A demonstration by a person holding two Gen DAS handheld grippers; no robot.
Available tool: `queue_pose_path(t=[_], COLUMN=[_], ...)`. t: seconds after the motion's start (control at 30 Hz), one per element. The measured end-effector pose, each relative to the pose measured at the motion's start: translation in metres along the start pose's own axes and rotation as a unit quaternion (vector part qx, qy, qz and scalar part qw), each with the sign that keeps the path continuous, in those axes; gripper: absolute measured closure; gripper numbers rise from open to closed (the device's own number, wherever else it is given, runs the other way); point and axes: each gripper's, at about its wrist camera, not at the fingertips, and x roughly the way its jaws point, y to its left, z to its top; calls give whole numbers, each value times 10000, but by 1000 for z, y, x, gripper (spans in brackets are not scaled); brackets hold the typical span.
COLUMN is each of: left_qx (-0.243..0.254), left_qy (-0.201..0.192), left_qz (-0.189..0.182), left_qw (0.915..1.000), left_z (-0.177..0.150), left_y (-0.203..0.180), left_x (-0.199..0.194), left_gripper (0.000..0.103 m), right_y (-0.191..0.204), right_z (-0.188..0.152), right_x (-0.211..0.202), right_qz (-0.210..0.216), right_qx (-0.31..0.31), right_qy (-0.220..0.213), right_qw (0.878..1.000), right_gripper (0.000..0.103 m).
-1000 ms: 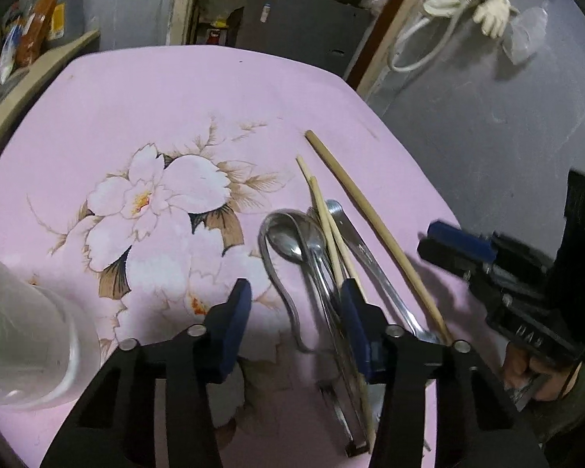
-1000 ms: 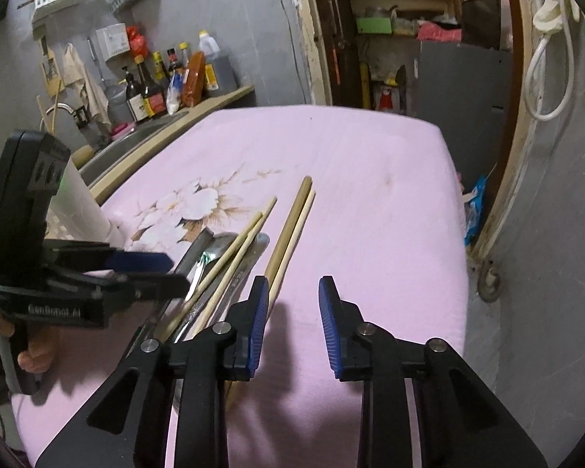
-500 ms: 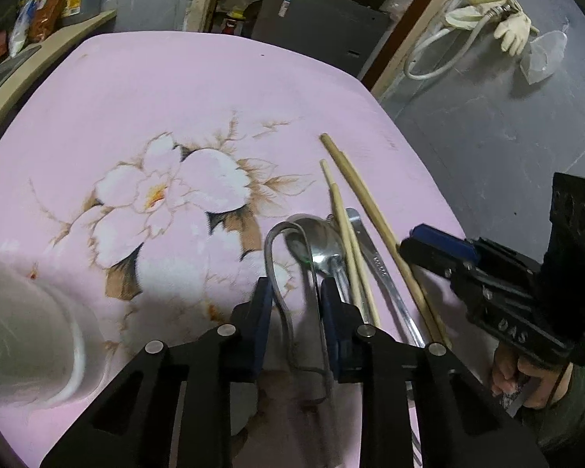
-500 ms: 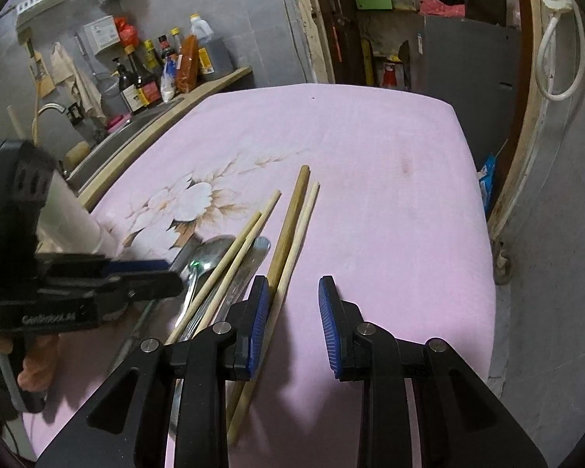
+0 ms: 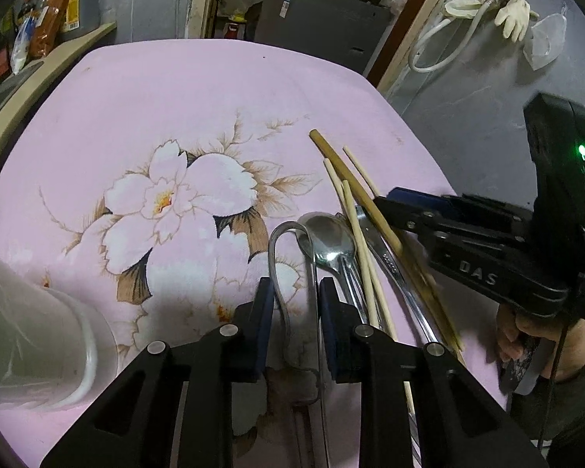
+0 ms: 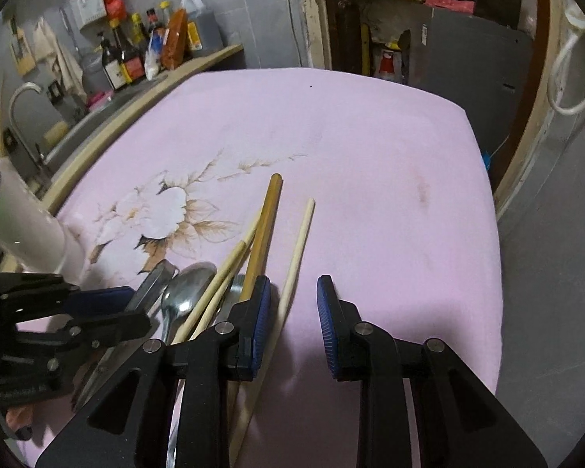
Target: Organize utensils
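The left gripper (image 5: 295,312) is pointing down at the pink floral cloth (image 5: 175,97), and its jaws have just been closing to a narrow gap. The looped metal handle (image 5: 277,249) is lying between the pads, one side of the loop at each; whether they are pressing on it cannot be told. A spoon (image 5: 329,241) is lying at 1 o'clock from that claw, with pale chopsticks running on toward 12. A white cup (image 5: 39,331) is standing at 8 o'clock in the view. The right gripper (image 6: 294,323) is hanging partly open over a pale chopstick (image 6: 298,249), which is passing just beside its left pad, ungripped. A darker chopstick (image 6: 267,226) is lying at 11 o'clock
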Motion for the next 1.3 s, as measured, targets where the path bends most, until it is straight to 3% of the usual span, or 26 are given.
queue_pose_path(t=[0.2, 0.23, 0.27, 0.3, 0.5, 0.6, 0.73, 0.87, 0.97, 1.17, 1.3], left_qx=[240, 265, 268, 241, 18, 146, 363, 442, 408, 263, 96], left_qy=[272, 306, 337, 343, 136, -205, -876, -1666, -2130, -2887, -3245], left_qz=[278, 310, 323, 304, 72, 42, 17, 154, 286, 345, 334], left_qw=[9990, 9987, 9986, 9987, 9999, 9997, 9955, 9849, 9758, 9564, 9452], left_z=[6, 8, 8, 8, 4, -5, -21, -31, -33, -34, -28], left_y=[-16, -20, -21, -21, -18, -23, -35, -45, -49, -46, -33], left_x=[10, 11, 12, 12, 6, -10, -38, -69, -89, -131, -164], left_gripper=[82, 82, 83, 83, 85, 85, 85, 85, 85, 85, 85], right_y=[-5, -6, -9, -13, -18, -17, -8, 16, 31, 68, 91], right_z=[10, 12, 13, 14, 8, -1, -15, -32, -38, -32, -21], right_x=[8, 8, 7, 6, -6, -23, -63, -104, -124, -152, -163], right_qz=[-27, 7, 18, 90, 434, 517, 580, 592, 541, 424, 517], right_qx=[64, 115, 212, 375, 834, 906, 874, 727, 639, 269, 160], right_qy=[357, 409, 479, 545, 315, -115, -1057, -2242, -2866, -3860, -4288], right_qw=[9993, 9991, 9986, 9978, 9951, 9945, 9888, 9700, 9544, 9211, 9018], right_gripper=[80, 83, 94, 95, 100, 100, 100, 100, 100, 100, 100])
